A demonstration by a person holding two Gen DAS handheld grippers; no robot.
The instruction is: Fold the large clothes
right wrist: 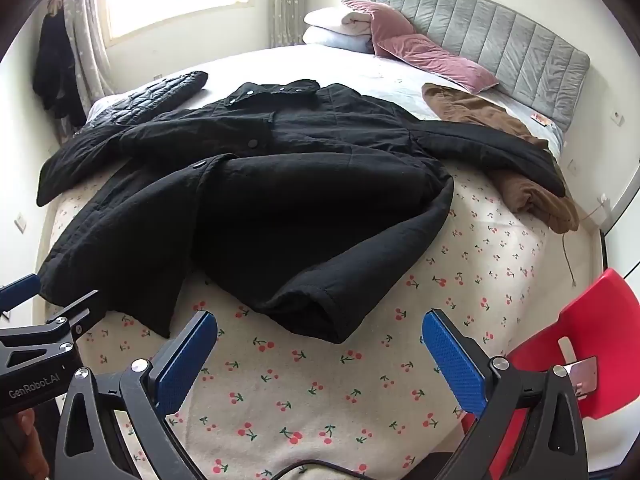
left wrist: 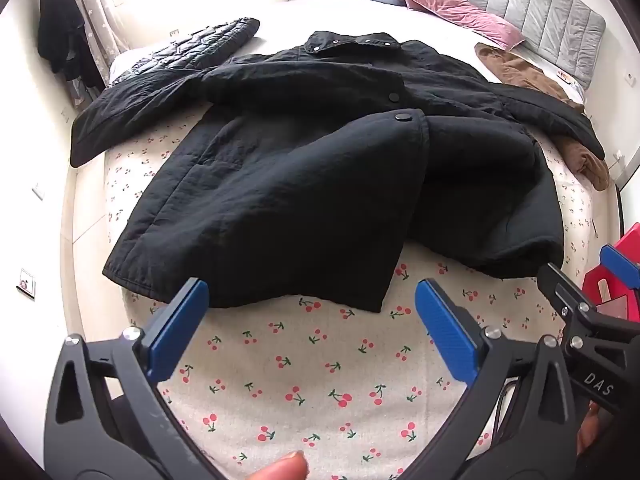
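Note:
A large black quilted coat lies spread front-up on the bed, collar toward the far side, sleeves out to both sides; it also shows in the right wrist view. My left gripper is open and empty, hovering just short of the coat's near hem. My right gripper is open and empty, also just short of the hem. Each gripper shows at the edge of the other's view: the right one and the left one.
The bed has a cherry-print sheet. A brown garment lies under the coat's right sleeve. A shiny black puffer jacket lies at the far left. Pillows and a grey headboard stand behind. A red chair is at my right.

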